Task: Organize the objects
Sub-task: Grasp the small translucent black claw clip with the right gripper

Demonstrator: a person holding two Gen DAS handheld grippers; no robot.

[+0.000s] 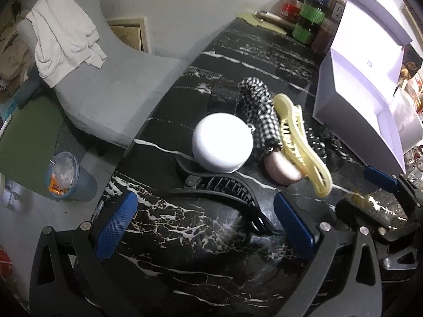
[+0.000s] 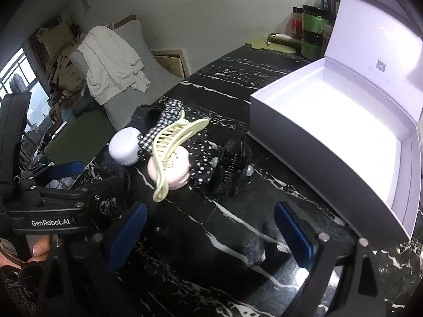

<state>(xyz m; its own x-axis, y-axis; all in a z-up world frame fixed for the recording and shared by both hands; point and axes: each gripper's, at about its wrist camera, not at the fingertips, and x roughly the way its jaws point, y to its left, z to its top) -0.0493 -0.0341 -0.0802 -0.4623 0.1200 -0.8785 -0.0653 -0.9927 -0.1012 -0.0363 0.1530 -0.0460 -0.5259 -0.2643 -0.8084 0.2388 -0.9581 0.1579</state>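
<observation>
A pile of small items lies on the black marble table (image 1: 185,237): a white round jar (image 1: 221,142), a pink jar (image 1: 281,169), a yellow hair claw (image 1: 298,140) leaning over it, a checkered scrunchie (image 1: 260,111) and a large black hair claw (image 1: 224,187). In the right wrist view they show as the white jar (image 2: 124,145), pink jar (image 2: 171,169), yellow claw (image 2: 171,145), a polka-dot scrunchie (image 2: 203,158) and a black bow clip (image 2: 234,166). My left gripper (image 1: 206,227) is open, just short of the black claw. My right gripper (image 2: 208,235) is open and empty above the table.
An open lavender box (image 2: 330,121) with its lid up stands at the right, also in the left wrist view (image 1: 357,100). Jars (image 1: 309,13) stand at the table's far end. A grey chair with a white cloth (image 1: 66,39) and a bin (image 1: 66,179) stand left of the table.
</observation>
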